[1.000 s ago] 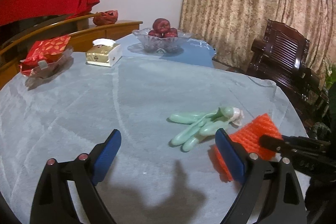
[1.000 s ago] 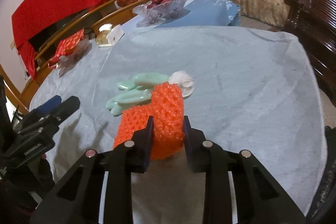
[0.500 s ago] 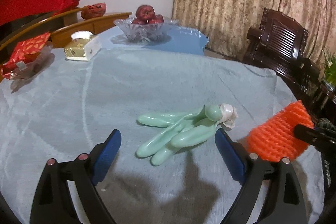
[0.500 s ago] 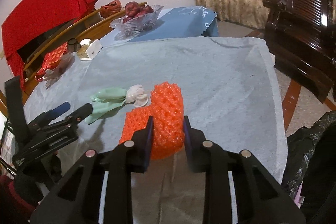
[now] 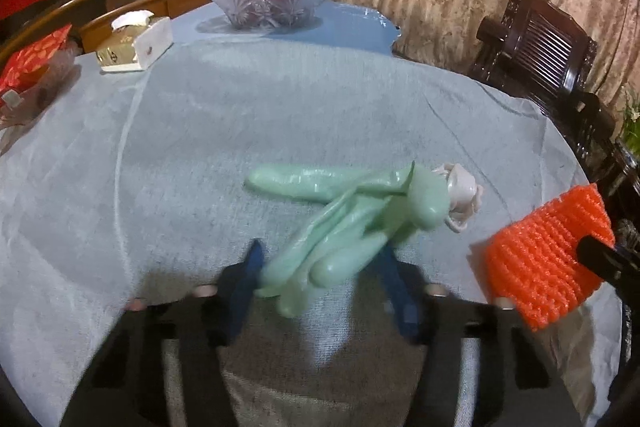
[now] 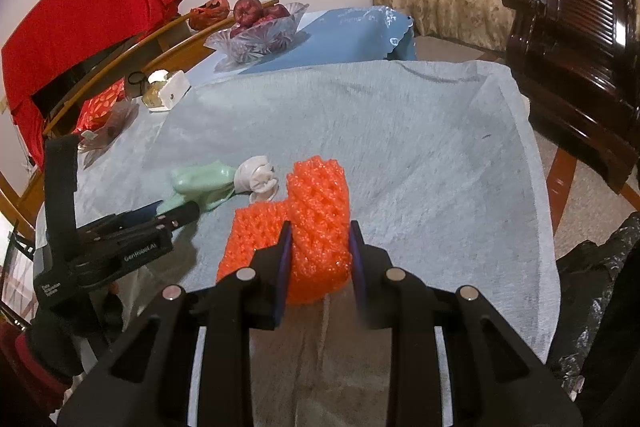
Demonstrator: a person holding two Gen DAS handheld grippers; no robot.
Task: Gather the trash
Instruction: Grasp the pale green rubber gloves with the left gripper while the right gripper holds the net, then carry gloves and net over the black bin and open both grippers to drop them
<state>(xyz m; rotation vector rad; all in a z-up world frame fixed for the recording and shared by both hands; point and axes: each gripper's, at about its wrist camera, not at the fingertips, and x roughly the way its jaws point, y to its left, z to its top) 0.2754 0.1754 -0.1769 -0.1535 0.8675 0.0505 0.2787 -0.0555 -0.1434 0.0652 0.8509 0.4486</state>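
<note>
**Inspector:** Report the left tongs (image 5: 320, 283).

**Assistant:** They are low over the worktop (image 5: 280, 115), which carries a pale grey-blue cloth. Their blue pads (image 5: 246, 281) are closing, with the finger ends of the mint-green rubber glove (image 5: 344, 223) between them. The picture is blurred there, so I cannot tell whether the pads press the glove yet. The glove lies flat on the cloth, its white cuff (image 5: 460, 193) bunched at the far right end.

**Inspector:** And the right tongs (image 6: 318, 259)?

**Assistant:** Clamped on the orange foam netting (image 6: 316, 211), one pad on each side. The netting is held above the near edge of the cloth, just beside the glove's cuff in the right wrist view.

**Inspector:** Surroundings?

**Assistant:** At the far side, a cut-glass bowl (image 5: 272, 1) of dark red fruit stands on a blue mat (image 5: 352, 27). A tissue box (image 5: 136, 41) sits left of it, and a red packet (image 5: 32, 57) lies at the left edge. A dark wooden chair (image 6: 576, 55) stands to the right, and black bag material (image 6: 592, 279) shows below the worktop's right edge.
</note>
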